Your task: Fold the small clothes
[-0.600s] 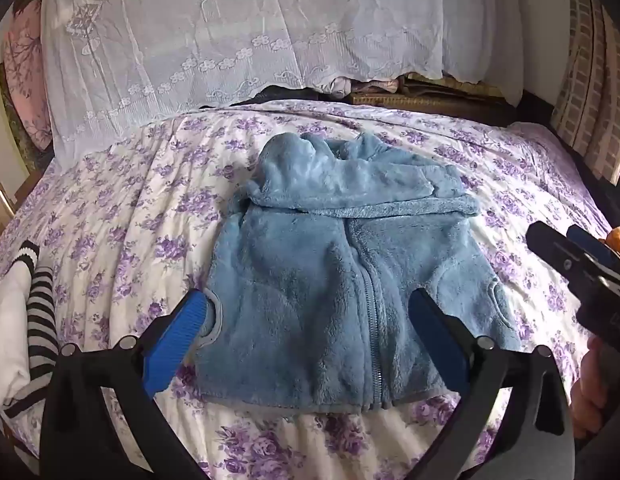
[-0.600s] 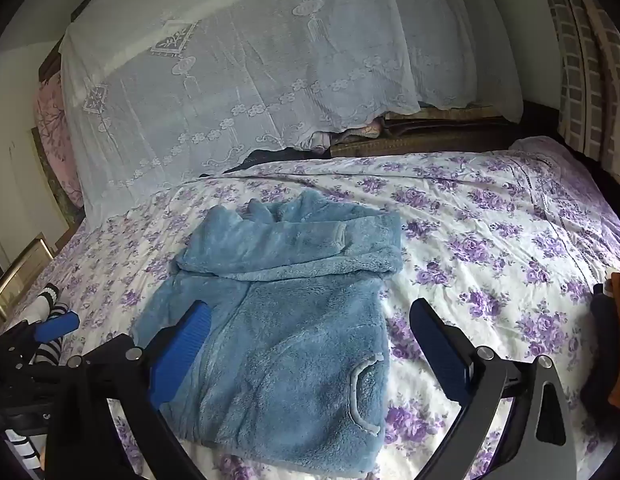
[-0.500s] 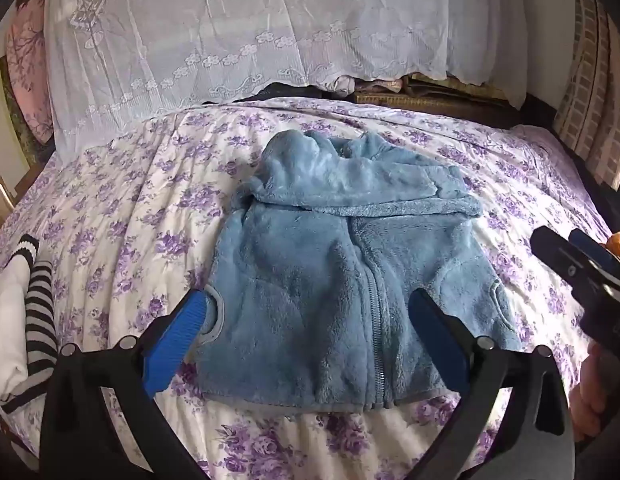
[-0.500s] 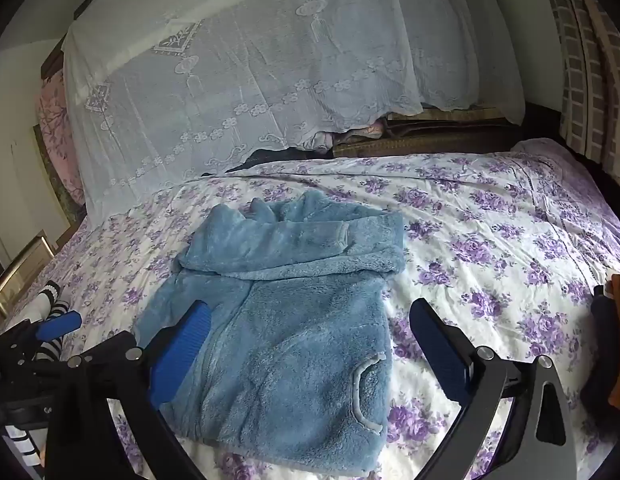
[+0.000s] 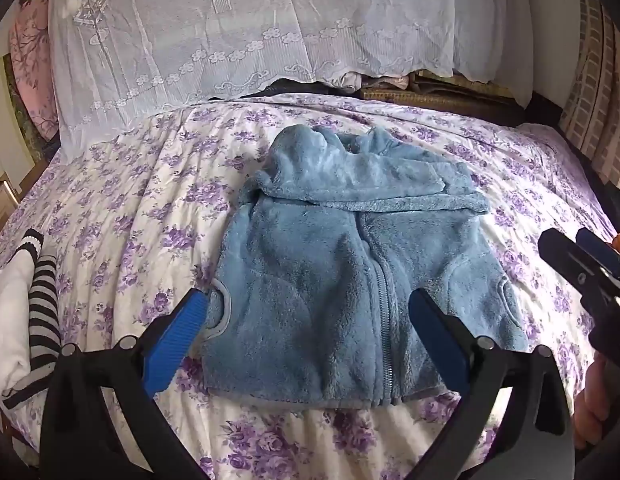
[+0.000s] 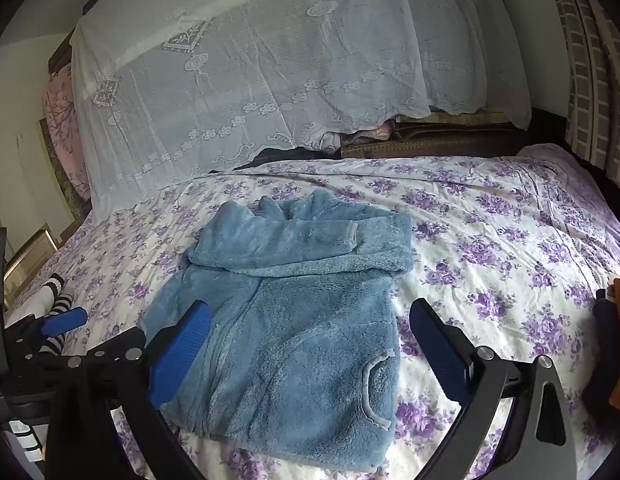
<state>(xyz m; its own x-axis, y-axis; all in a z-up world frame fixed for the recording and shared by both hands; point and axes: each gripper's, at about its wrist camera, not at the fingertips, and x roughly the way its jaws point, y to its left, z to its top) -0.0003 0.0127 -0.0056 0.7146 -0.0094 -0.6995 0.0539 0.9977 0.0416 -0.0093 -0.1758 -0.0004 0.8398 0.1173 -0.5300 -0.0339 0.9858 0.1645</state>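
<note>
Left wrist view: blue fleece jacket (image 5: 350, 272) lies flat at frame centre on the floral bed (image 5: 150, 208), sleeves folded across its top; left claw (image 5: 306, 344) spread wide above its hem, empty. Right wrist view: right claw (image 6: 306, 348) likewise wide apart, holding nothing

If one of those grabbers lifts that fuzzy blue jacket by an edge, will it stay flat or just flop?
The blue fleece jacket would probably flop: its folded sleeves already slump softly. It looks thick but likely light. The plush pile should grip well on the ribbed pads, though pushing it may bunch it on the floral bedspread.
</note>
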